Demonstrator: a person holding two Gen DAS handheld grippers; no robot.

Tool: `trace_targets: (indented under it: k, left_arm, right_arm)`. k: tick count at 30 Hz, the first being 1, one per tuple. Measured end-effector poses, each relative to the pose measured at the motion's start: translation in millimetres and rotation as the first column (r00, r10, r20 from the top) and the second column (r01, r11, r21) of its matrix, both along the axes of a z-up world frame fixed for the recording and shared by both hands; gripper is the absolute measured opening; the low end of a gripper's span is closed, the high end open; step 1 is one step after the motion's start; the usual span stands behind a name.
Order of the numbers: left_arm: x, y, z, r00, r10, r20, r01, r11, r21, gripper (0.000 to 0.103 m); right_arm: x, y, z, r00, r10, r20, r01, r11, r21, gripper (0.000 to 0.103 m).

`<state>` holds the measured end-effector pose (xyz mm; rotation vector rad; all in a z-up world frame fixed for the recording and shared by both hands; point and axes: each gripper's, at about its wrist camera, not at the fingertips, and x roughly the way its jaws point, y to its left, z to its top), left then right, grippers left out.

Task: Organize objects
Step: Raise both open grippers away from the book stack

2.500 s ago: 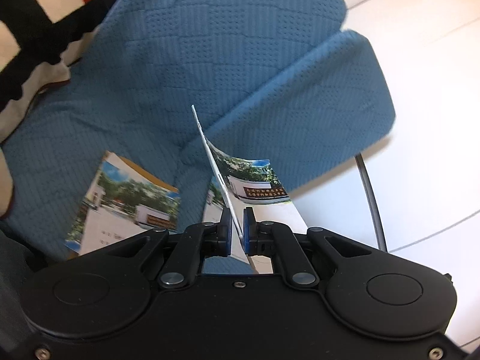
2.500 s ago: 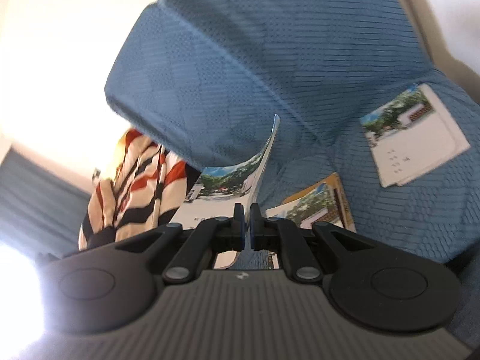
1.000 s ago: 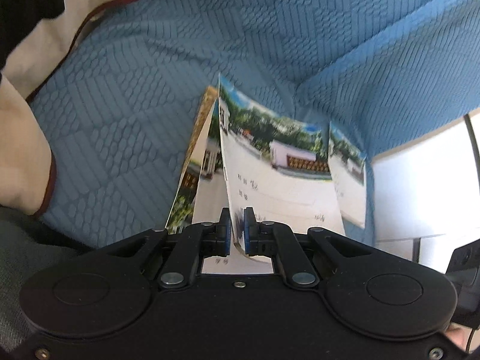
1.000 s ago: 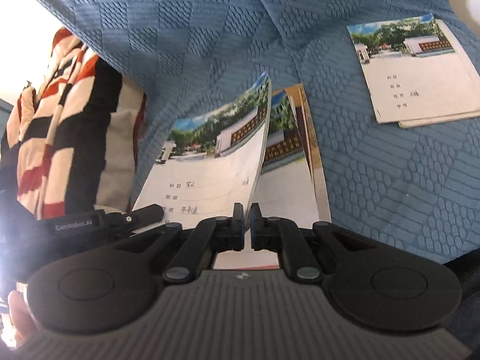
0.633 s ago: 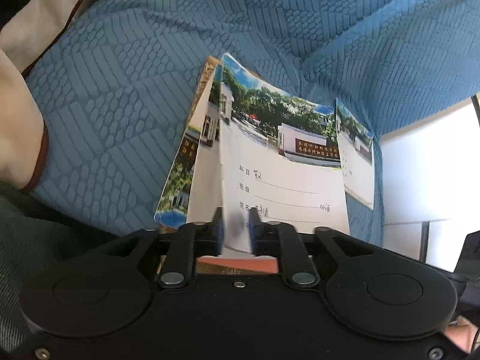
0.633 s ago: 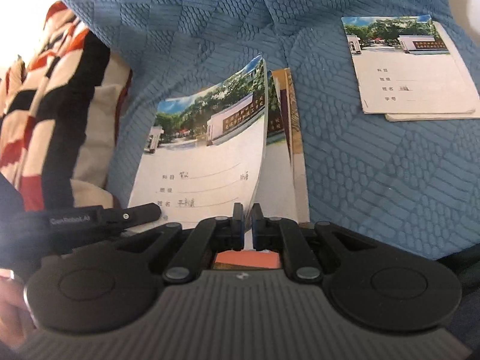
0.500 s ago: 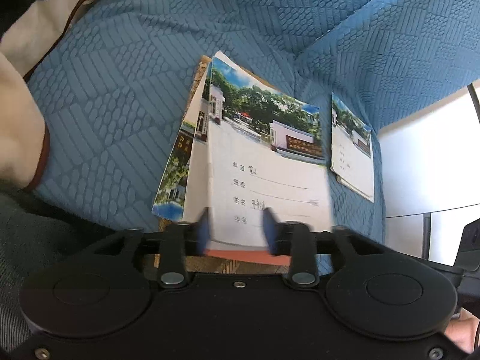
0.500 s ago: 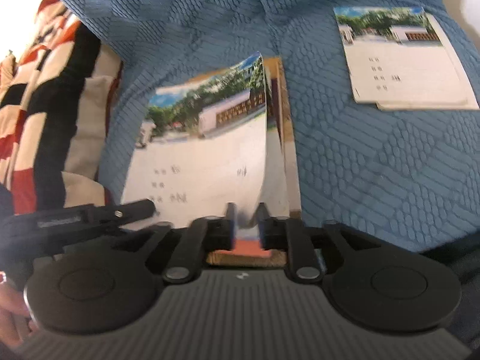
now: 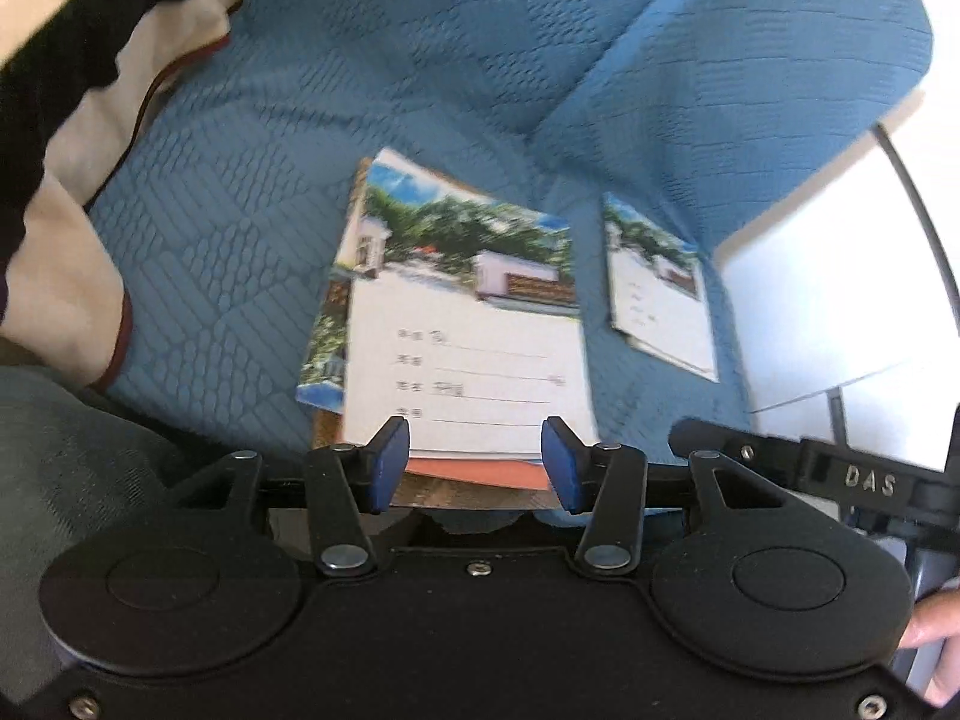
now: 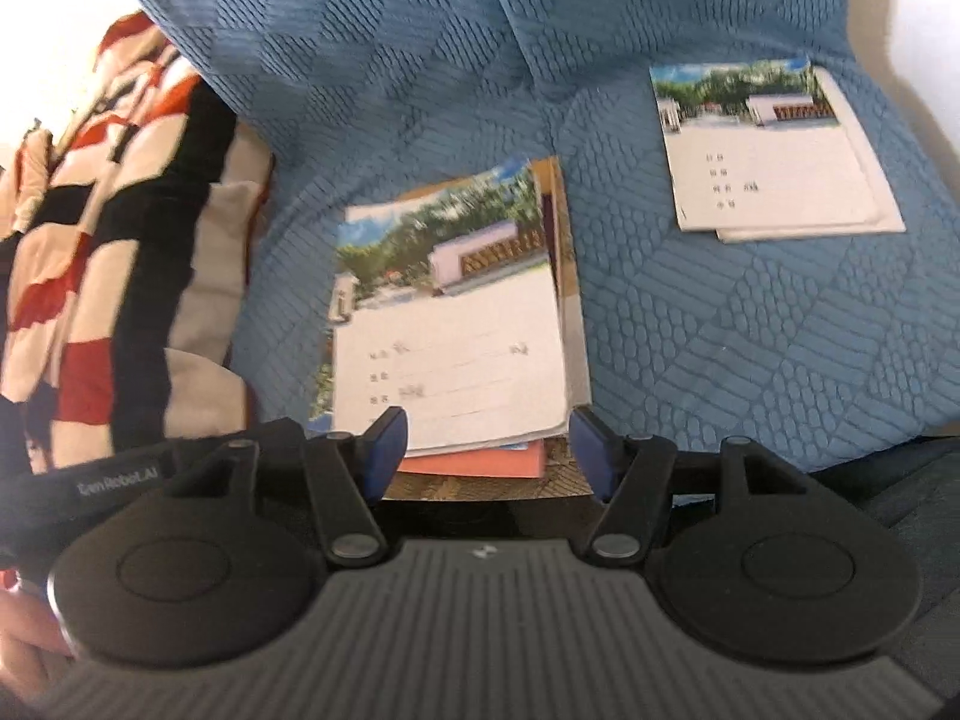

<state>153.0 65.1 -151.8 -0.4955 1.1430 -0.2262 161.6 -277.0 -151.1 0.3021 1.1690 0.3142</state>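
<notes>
**Booklet laid on the near pile, both jaws apart**

Nearest in the left wrist view, the left hand-held gripper (image 9: 475, 456) has just been opening: its blue pads stand apart with nothing pressed between them. The right hand-held gripper (image 10: 487, 449) has likewise just been opening, and its pads are clear of the paper too. Neither holds anything.

Just past both sets of fingertips lies the top booklet (image 9: 468, 354), face up, its cover showing a photo of a gate and trees above lined blanks. It rests on the near pile (image 10: 480, 461), from which an orange sheet and the edges of other covers stick out at the near side and along the sides. The stack is untidy: the edges do not line up.

Farther off, to the right of both grippers, a second pile (image 10: 774, 162) of the same kind of booklet lies apart on the blue sofa cover (image 10: 750, 330). To the left, beside the near pile, sits a striped cushion (image 10: 102, 252). Beyond everything rises the blue backrest.

As I judge it, one booklet is delivered and released. What seems left is to bring the second pile over onto the near one, and perhaps to square the edges. How many booklets each pile holds cannot be told.
</notes>
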Motion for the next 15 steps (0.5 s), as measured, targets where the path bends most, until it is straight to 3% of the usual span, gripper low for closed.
trace_targets:
  k: [9,15]
  left_arm:
    - [-28.7,-17.1,68.6,0.988,-0.016,0.155,0.013,1.0,0.018,0.052]
    - [-47.9,-40.6,111.0,0.963,-0.071,0.26,0.056,0.996,0.063,0.058]
  right_arm:
    - [-27.6,-13.5,58.1,0.986,0.002,0.168,-0.007,1.0,0.027,0.062]
    - [-51.4,-30.3,93.9,0.966,-0.022,0.256,0.006,0.998,0.064,0.062]
